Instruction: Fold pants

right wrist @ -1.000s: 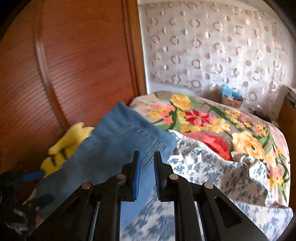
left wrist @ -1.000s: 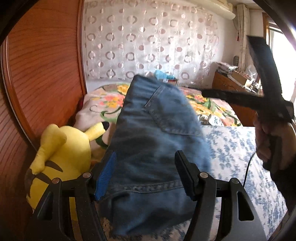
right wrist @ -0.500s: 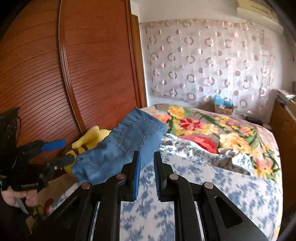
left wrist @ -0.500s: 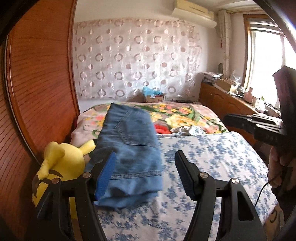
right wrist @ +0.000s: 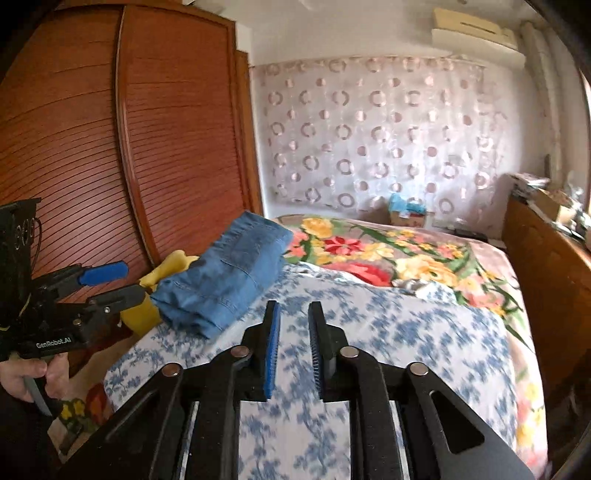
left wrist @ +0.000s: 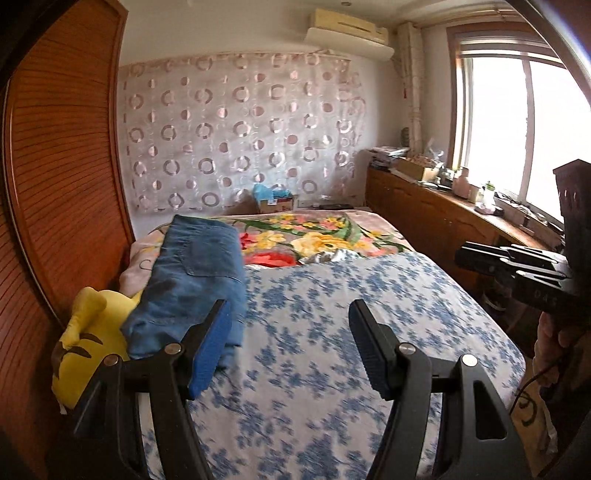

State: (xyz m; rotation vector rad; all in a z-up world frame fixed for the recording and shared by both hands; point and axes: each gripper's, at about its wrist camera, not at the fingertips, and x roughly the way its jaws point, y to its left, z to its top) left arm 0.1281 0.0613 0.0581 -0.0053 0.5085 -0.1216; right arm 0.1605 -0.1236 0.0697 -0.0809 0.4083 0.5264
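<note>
- Left gripper (left wrist: 288, 343) stands with its jaws wide apart and nothing between them, over the blue-flowered sheet (left wrist: 332, 314).
- Seen from the right wrist view, the same gripper shows at the left edge, a hand (right wrist: 33, 373) around its handle, with white lettering "GenRobot.AI" on its black body.
- Right gripper (right wrist: 293, 343) has a narrow gap between its blue-ribbed pads; its jaws have just been opening a little, and nothing is between them.
- From the left wrist view the right gripper shows at the right edge, held by a hand (left wrist: 554, 343); faint embossed characters mark its side, too dim to read with certainty.
- Folded jeans (left wrist: 195, 273) lie in a compact stack at the left side of the bed, near the wooden wardrobe doors (right wrist: 129, 147), a back pocket facing up.
- One end of the jeans rests against a yellow plush toy (left wrist: 88, 343), the other reaches the floral blanket (right wrist: 388, 254).
- Both grippers are well apart from the jeans.
- Behind the bed hangs a sheer curtain with ring patterns (left wrist: 240, 129); an air conditioner (left wrist: 347, 31) sits above it.
- A small carton (left wrist: 275, 201) stands at the far end of the bed; its print is too small to read.
</note>
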